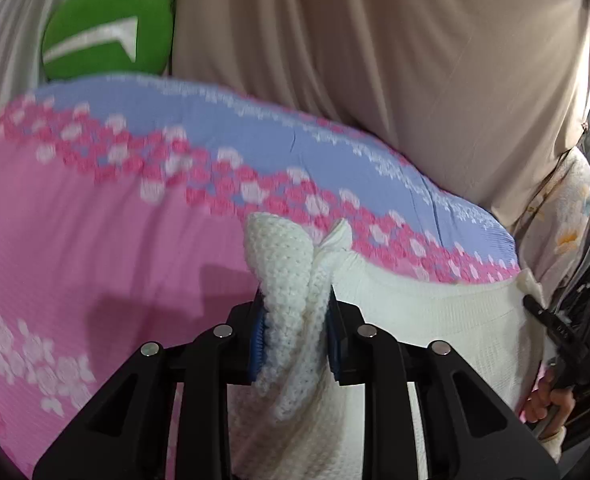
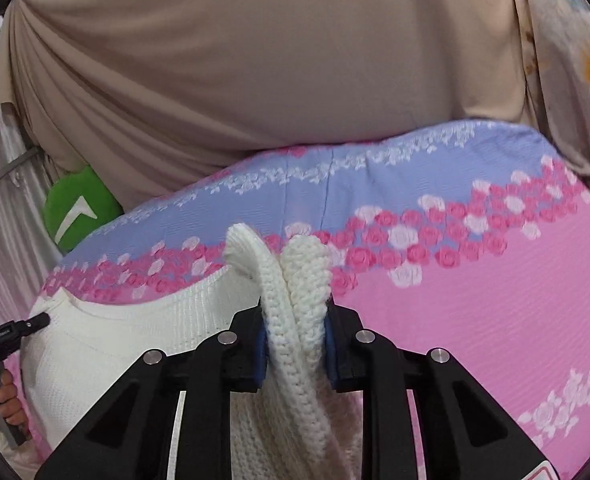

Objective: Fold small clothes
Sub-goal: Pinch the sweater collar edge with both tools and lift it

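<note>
A pink-and-lilac floral bedsheet (image 2: 475, 320), a green cushion (image 1: 107, 32), beige drapes (image 2: 255, 80) behind.

Green cushion (image 1: 109, 32): white arrow-like mark, no letters.
Other tool's handle: small print, too blurred to read.

Two wrist fisheyes look forward and down along their own fingers, close over the bedspread (image 1: 95, 240). Both share the white knit garment (image 2: 135, 340) — seen from opposite ends — and the beige curtain (image 2: 255, 80) behind.
</note>
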Demonstrator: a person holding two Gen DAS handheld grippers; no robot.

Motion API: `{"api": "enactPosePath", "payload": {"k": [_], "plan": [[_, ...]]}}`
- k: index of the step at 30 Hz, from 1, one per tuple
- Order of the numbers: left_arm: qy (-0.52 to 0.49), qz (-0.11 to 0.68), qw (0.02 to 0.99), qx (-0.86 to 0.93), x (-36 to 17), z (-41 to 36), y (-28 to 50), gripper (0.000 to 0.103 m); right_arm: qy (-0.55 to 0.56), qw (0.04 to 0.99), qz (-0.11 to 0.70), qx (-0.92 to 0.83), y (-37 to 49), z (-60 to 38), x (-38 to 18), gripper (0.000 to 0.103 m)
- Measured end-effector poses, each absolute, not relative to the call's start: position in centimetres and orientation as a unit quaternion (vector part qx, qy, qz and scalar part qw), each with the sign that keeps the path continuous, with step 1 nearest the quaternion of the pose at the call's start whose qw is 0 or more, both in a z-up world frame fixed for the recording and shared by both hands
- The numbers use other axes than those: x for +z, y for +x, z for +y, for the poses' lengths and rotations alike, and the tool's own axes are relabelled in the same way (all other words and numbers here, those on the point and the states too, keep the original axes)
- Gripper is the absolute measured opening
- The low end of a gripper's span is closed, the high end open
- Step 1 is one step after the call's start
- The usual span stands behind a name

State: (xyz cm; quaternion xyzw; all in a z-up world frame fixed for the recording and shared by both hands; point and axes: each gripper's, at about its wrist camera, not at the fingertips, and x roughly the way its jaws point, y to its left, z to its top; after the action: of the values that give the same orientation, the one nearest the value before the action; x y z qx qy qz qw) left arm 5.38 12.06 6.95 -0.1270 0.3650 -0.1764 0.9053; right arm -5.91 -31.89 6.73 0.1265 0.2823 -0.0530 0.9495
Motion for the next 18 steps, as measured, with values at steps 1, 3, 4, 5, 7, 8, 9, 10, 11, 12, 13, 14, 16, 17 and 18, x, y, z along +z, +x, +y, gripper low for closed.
{"api": "enactPosePath", "payload": {"k": [1,3,4,5,7,8,9,10,11,12,13,14,16,17,18], "plan": [[-0.114,0.365,0.909,-0.162,6.8,11.6,6.0,0.024,0.119,0.948,0.287,-0.069,-4.8,-32.3,6.4,0.021],[-0.094,0.389,0.907,-0.131,4.7,10.5,8.5,0.024,0.123,0.934,0.325,-0.085,-2.2,-33.5,4.0,0.021],[-0.092,0.413,0.898,-0.118,3.0,10.2,9.9,0.025,0.133,0.919,0.362,-0.083,-0.4,-34.1,2.0,0.021],[-0.091,0.438,0.887,-0.11,1.3,10.0,10.9,0.025,0.138,0.905,0.392,-0.092,0.8,-34.5,0.2,0.022],[-0.098,0.435,0.889,-0.101,-0.1,10.4,10.9,0.03,0.136,0.901,0.4,-0.104,1.0,-34.5,-0.7,0.026],[-0.097,0.435,0.889,-0.105,0.3,10.6,10.5,0.032,0.13,0.904,0.394,-0.104,0.5,-34.2,0.0,0.027],[-0.101,0.433,0.889,-0.108,0.8,10.8,10.0,0.036,0.127,0.908,0.385,-0.108,-0.2,-34.0,0.8,0.03],[-0.105,0.428,0.891,-0.106,1.5,11.4,9.0,0.038,0.122,0.915,0.366,-0.121,-1.4,-33.8,2.0,0.031],[-0.103,0.42,0.895,-0.105,2.2,12.0,7.9,0.045,0.112,0.923,0.344,-0.134,-2.8,-33.5,3.1,0.032],[-0.098,0.409,0.901,-0.105,2.9,12.7,6.5,0.058,0.101,0.931,0.322,-0.14,-4.3,-33.0,4.1,0.035],[-0.096,0.4,0.906,-0.103,3.4,13.2,5.4,0.069,0.096,0.937,0.309,-0.134,-5.4,-32.5,4.9,0.036],[-0.094,0.395,0.909,-0.1,3.6,13.8,4.2,0.073,0.095,0.941,0.304,-0.116,-6.5,-31.7,5.4,0.036],[-0.104,0.41,0.9,-0.104,2.9,14.9,2.4,0.076,0.091,0.944,0.313,-0.058,-7.9,-29.0,5.3,0.036],[-0.116,0.424,0.891,-0.112,2.3,15.1,2.0,0.076,0.086,0.942,0.324,-0.029,-8.3,-27.3,4.7,0.036],[-0.135,0.442,0.878,-0.121,1.4,15.3,1.6,0.076,0.082,0.937,0.339,0.0,-8.4,-25.5,4.0,0.036]]}}
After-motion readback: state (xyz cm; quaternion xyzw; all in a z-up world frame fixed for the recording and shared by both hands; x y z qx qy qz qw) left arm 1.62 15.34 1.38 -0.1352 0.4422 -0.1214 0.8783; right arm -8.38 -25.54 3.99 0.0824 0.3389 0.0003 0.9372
